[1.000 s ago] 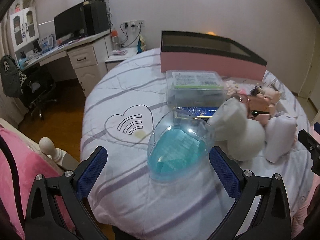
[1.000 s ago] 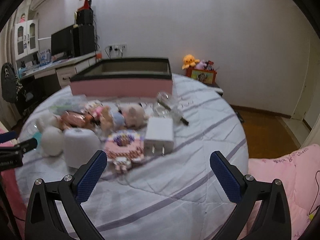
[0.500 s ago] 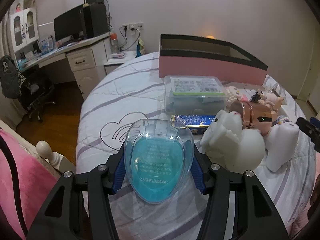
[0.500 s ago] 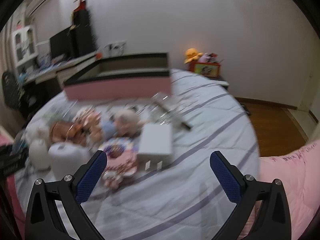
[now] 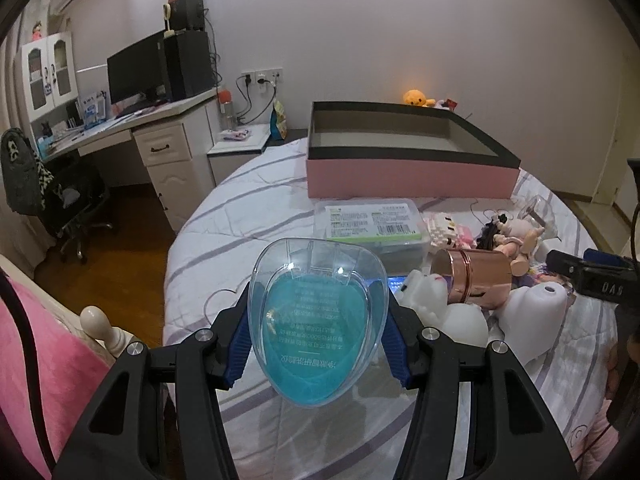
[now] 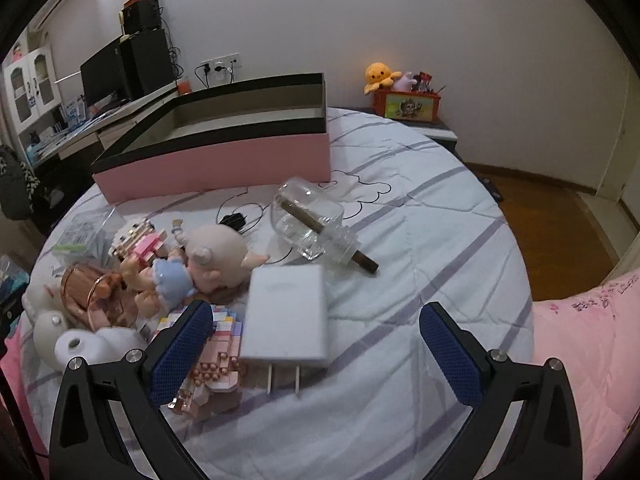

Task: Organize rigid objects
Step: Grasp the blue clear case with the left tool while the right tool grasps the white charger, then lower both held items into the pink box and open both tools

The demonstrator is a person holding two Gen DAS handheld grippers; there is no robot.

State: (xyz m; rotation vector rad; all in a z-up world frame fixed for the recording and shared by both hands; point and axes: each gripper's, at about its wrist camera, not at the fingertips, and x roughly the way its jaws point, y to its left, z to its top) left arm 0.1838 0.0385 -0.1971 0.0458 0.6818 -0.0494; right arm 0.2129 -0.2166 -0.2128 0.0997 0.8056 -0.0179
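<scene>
the left tongs [image 5: 318,334] are clamped on the clear heart-shaped case [image 5: 319,320] with its teal insert, one blue pad on each flank, the case's point toward the camera, lifted clear of the bed [image 5: 224,216]. the pink box [image 5: 412,174] with the dark rim sits straight ahead and beyond, open side up, with the flat clear container [image 5: 372,228] lying between. so the carry likely runs forward over that container.

the right tongs [image 6: 312,344] stand wide apart, holding nothing. the white charger [image 6: 286,314] lies between them, toward the left pad, prongs pointing at the camera, long axis in line with the tongs. this hand is nearer it; the pink box [image 6: 216,160] lies up and left.
</scene>
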